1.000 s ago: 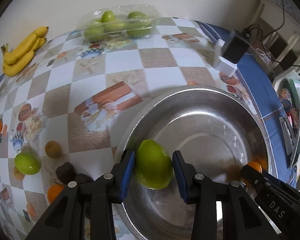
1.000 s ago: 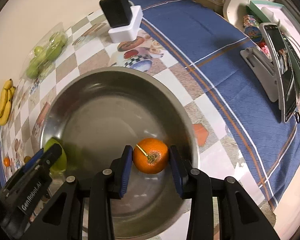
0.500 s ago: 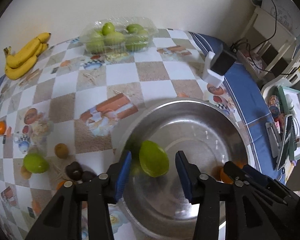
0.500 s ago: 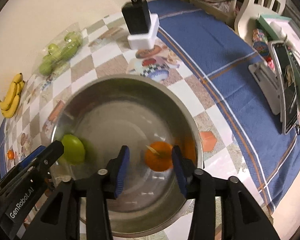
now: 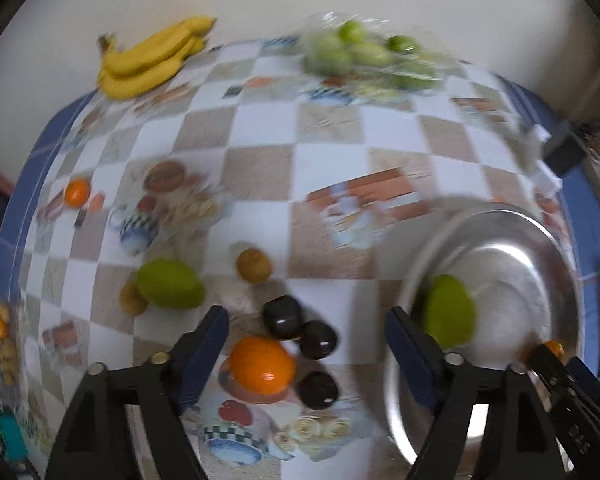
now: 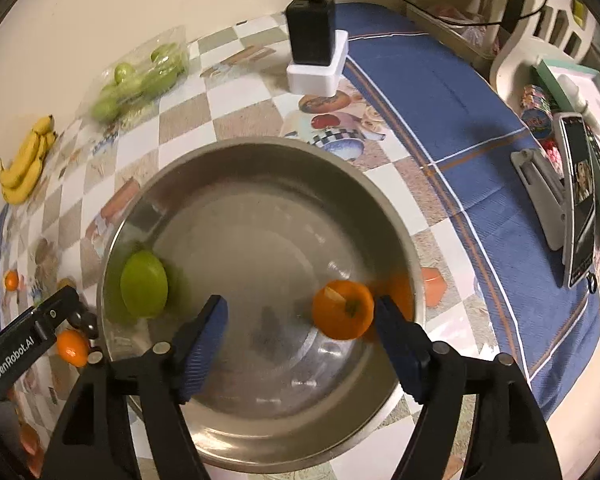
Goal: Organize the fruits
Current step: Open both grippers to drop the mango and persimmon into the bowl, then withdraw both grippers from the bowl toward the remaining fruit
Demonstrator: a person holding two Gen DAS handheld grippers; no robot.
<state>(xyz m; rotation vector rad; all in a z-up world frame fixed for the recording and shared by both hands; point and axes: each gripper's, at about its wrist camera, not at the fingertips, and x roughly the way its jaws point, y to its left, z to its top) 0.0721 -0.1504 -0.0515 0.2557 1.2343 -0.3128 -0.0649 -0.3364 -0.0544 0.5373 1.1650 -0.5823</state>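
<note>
Left hand-held gripper [image 5: 306,338]: jaws spread wide and just opened further, nothing gripped; an orange [image 5: 262,367] and dark fruits [image 5: 283,317] lie on the bench [image 5: 260,168] below it.
Right hand-held gripper [image 6: 302,330]: jaws apart, just opened further, gripping nothing.
Steel bowl [image 6: 260,168]: holds a green fruit [image 6: 144,284] at 9 o'clock and a released orange [image 6: 343,309] at 4 o'clock, beside the right finger.
Bananas [image 5: 150,63]: at 11 o'clock on the bench.

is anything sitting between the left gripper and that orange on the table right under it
Nothing visible: the left gripper is open above the orange, with dark fruits beside it, not in the way.
</note>
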